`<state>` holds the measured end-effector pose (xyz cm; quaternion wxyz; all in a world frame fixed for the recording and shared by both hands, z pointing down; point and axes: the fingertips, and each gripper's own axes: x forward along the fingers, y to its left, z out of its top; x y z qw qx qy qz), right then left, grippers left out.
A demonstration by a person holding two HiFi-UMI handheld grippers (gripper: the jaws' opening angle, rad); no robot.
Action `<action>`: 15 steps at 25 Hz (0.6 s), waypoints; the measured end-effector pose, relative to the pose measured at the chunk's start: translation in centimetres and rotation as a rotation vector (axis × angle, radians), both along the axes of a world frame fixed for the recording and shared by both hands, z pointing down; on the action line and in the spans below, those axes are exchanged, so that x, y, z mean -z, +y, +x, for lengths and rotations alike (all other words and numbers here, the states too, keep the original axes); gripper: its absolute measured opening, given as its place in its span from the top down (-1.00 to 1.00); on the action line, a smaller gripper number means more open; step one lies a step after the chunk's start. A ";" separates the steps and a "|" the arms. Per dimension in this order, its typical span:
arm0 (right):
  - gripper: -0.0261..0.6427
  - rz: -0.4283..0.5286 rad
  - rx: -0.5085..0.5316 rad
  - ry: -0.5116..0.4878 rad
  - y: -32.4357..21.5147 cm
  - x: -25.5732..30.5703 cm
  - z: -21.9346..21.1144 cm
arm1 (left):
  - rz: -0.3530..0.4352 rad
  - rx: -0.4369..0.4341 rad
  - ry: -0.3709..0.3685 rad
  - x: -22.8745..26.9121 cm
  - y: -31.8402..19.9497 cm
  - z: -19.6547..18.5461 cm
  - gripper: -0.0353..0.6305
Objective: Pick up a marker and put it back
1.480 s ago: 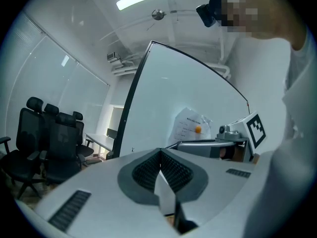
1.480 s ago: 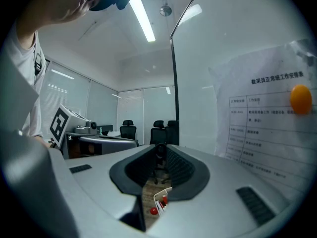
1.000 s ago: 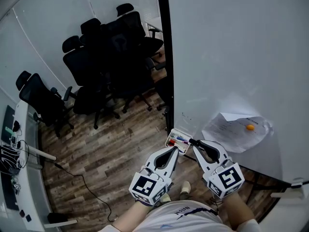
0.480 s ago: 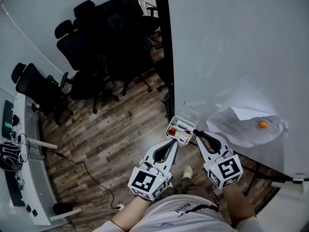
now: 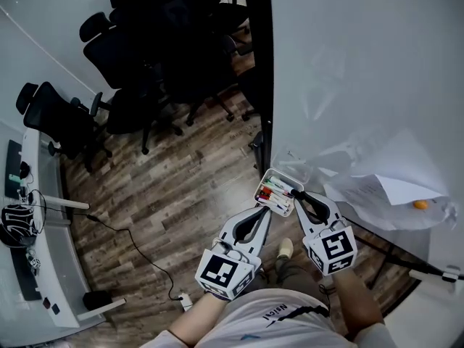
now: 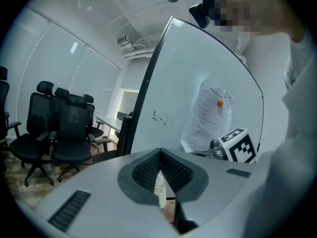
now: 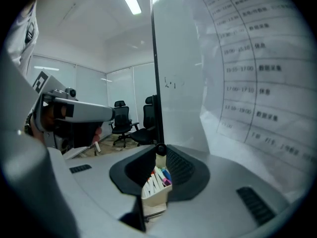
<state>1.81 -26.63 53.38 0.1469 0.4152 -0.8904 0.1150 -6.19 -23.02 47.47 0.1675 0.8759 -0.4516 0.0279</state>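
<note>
I see my right gripper (image 5: 296, 195) pinching a black marker (image 7: 160, 148) at its tips, just beside the marker tray (image 5: 273, 192), at 1 o'clock from my left gripper (image 5: 264, 211), which is pressed together, empty.

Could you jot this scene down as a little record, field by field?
setting: meeting room, whiteboard, black office chairs
left claw: shut, empty
right claw: shut on what looks like a black marker, near the tray
tray: at whiteboard's lower edge, holds coloured markers
paper: held on whiteboard by orange magnet
</note>
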 end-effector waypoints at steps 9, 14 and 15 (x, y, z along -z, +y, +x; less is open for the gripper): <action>0.70 -0.054 0.016 0.068 -1.3 -4.6 -1.3 | -0.024 0.019 0.000 -1.8 -1.0 -1.8 0.86; 0.70 -0.084 0.019 0.103 -1.2 -6.5 -1.1 | -0.039 0.007 0.007 -2.9 -1.4 -1.6 0.86; 0.69 -0.088 0.017 0.105 -1.2 -6.6 -1.0 | -0.043 0.003 0.011 -2.9 -1.4 -1.5 0.86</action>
